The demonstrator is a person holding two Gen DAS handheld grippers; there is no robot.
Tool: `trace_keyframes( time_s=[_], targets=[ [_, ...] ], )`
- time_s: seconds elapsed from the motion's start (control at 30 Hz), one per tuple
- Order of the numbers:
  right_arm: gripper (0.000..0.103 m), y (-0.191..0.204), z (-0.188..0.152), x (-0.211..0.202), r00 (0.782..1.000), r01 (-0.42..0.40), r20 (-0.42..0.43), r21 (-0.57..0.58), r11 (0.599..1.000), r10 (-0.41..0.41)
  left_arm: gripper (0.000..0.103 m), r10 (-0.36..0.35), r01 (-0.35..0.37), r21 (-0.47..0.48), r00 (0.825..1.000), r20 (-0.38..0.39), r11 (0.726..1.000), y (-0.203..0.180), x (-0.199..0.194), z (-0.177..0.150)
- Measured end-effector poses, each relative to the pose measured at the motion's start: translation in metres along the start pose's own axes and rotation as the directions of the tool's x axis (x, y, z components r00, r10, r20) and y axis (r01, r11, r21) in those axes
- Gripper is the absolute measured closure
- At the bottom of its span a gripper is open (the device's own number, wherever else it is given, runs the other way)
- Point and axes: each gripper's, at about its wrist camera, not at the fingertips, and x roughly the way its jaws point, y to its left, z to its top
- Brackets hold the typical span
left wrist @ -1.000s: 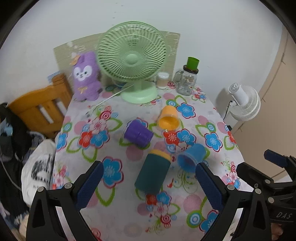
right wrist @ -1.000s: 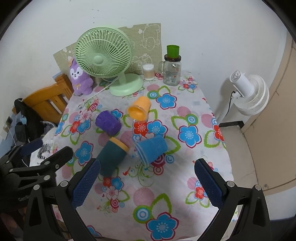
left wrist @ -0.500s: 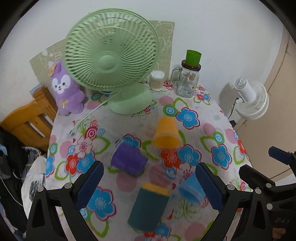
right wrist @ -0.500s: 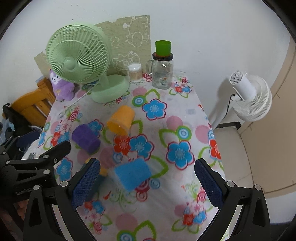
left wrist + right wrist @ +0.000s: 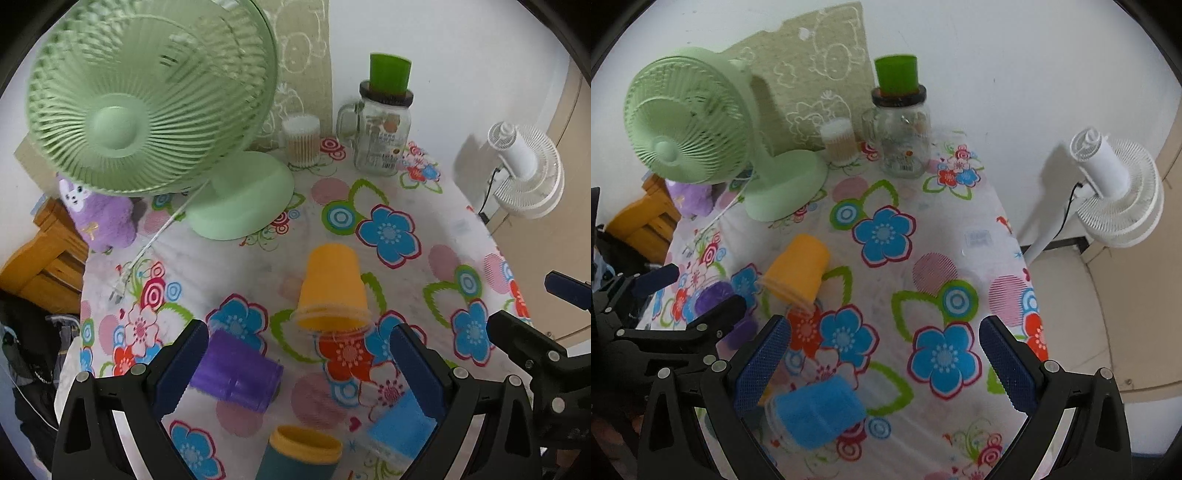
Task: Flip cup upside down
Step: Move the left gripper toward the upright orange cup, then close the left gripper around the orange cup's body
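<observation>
Several plastic cups lie on their sides on the flowered tablecloth (image 5: pixel 391 206). An orange cup (image 5: pixel 332 288) lies ahead of my left gripper (image 5: pixel 299 369), which is open and empty above the table. A purple cup (image 5: pixel 236 373) lies by its left finger, a teal cup with a yellow rim (image 5: pixel 301 458) below, a blue cup (image 5: pixel 395 424) by its right finger. My right gripper (image 5: pixel 884 363) is open and empty; the blue cup (image 5: pixel 816 413) lies by its left finger, and the orange cup (image 5: pixel 796 271) and purple cup (image 5: pixel 713 295) lie farther left.
A green desk fan (image 5: pixel 147 110) stands at the back left with its cord on the cloth. A glass jar with a green cup on top (image 5: pixel 384 125), a cotton-swab tub (image 5: pixel 301 140) and a purple plush toy (image 5: pixel 99 214) stand at the back. A white floor fan (image 5: pixel 1115 192) stands beyond the table's right edge.
Both grippers have moved forward over the table toward the back wall. The cups now sit lower and closer in both views. Both grippers stay open.
</observation>
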Motion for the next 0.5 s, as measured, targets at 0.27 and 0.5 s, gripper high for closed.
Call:
trace_keyframes(
  time_s=[0.27,0.5],
  targets=[
    [0.0,-0.018,0.013,0.027,0.999,-0.023,-0.022,0.068,0.997,0.025,0.003,0.005,-0.003,0.037,0.999,-0.052,0.999,-0.014,0.036,0.023],
    [0.0,-0.032,0.018,0.052,0.997,-0.038,-0.069,0.119,0.992,0.047,0.003,0.01,-0.002,0.066,0.994,-0.113,0.998,-0.022,0.065,0.031]
  ],
)
